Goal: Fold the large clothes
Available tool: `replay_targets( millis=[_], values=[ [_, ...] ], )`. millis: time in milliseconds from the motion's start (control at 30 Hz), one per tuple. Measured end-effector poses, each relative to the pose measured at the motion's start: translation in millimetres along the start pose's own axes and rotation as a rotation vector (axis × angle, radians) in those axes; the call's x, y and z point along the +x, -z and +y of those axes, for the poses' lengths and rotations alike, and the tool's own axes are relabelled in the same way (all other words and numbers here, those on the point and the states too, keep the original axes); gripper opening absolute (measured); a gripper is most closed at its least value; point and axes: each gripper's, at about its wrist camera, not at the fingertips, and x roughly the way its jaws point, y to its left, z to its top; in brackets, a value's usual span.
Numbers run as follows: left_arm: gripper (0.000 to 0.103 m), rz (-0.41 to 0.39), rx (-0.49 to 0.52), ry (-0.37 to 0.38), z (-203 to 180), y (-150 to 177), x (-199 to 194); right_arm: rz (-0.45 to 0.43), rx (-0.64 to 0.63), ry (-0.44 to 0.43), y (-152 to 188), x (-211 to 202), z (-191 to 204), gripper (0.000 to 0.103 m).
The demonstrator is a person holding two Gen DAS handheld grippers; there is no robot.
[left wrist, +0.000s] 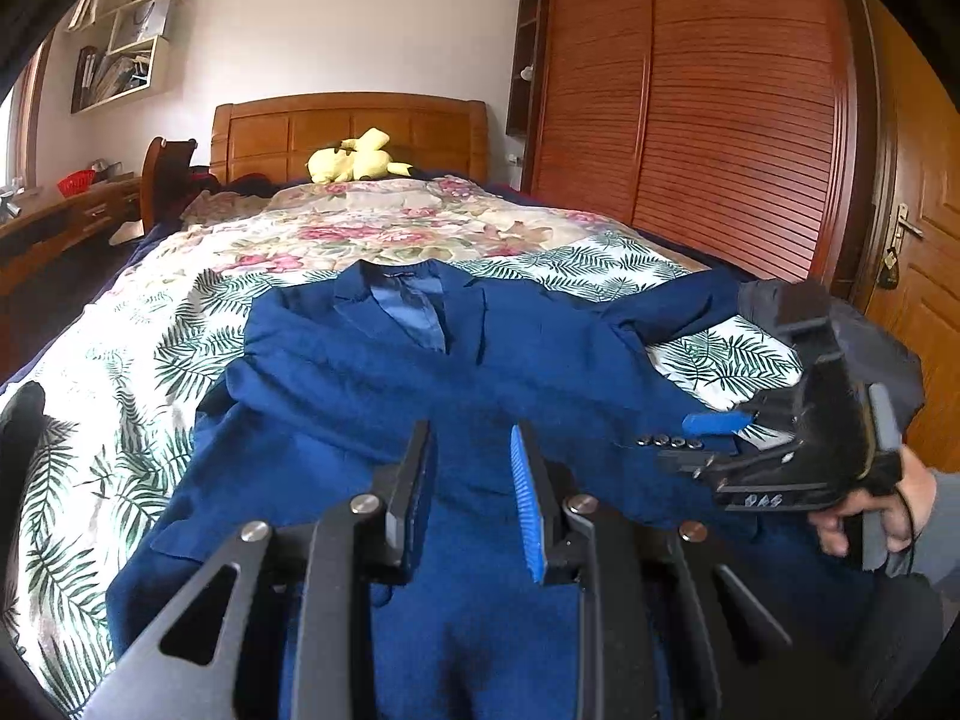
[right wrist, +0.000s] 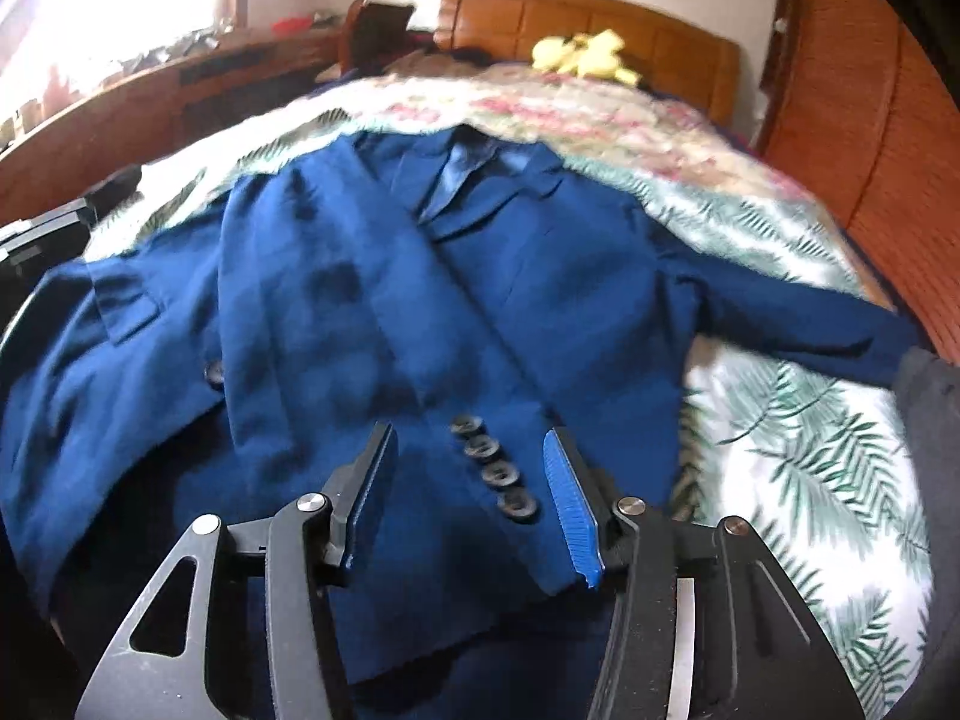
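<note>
Jacket: your blue jacket [left wrist: 384, 372] lay front-up on the bed [left wrist: 150, 324], collar toward the headboard [left wrist: 348, 132].
Left tool: your left tool [left wrist: 471, 480] hovered released over the jacket's lower front.
Right tool: your right tool [right wrist: 471, 498] was released, fingers astride the jacket's buttoned cuff [right wrist: 492, 474].

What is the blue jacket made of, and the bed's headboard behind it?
The blue jacket looks like matte woven suit cloth: soft creases, no shine, with dark, probably plastic, cuff buttons. The headboard looks like varnished wood: orange-brown panels with a slight gloss.
</note>
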Motion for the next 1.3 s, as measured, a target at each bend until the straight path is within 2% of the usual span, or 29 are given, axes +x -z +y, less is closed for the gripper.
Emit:
replay_targets(
  millis=[100, 233, 467, 533, 667, 933, 1067, 1300],
  values=[
    [0.023, -0.003, 0.001, -0.007, -1, -1, 3, 0.059, 0.010, -0.007, 6, 20, -2, 0.052],
    [0.023, -0.007, 0.005, -0.026, 1, -3, 6, 0.070, 0.043, -0.047, 4, 22, -10, 0.052],
    [0.023, -0.050, -0.008, -0.051, 8, -9, 4, -0.068, 0.072, -0.014, -33, -19, -55, 0.052],
    [0.023, -0.061, -0.017, -0.057, 12, -11, 4, -0.086, 0.102, 0.020, -43, -22, -77, 0.059],
    [0.024, -0.091, -0.026, -0.067, 16, -13, 2, -0.127, 0.165, 0.086, -56, -17, -123, 0.061],
    [0.026, -0.116, -0.044, -0.093, 24, -15, 0, -0.077, 0.325, 0.203, -53, 22, -214, 0.062],
    [0.027, -0.104, -0.037, -0.100, 25, -13, 4, -0.045, 0.433, 0.210, -43, 43, -245, 0.062],
    [0.027, -0.089, -0.033, -0.103, 26, -12, 8, -0.006, 0.563, 0.217, -32, 70, -274, 0.062]
  ],
)
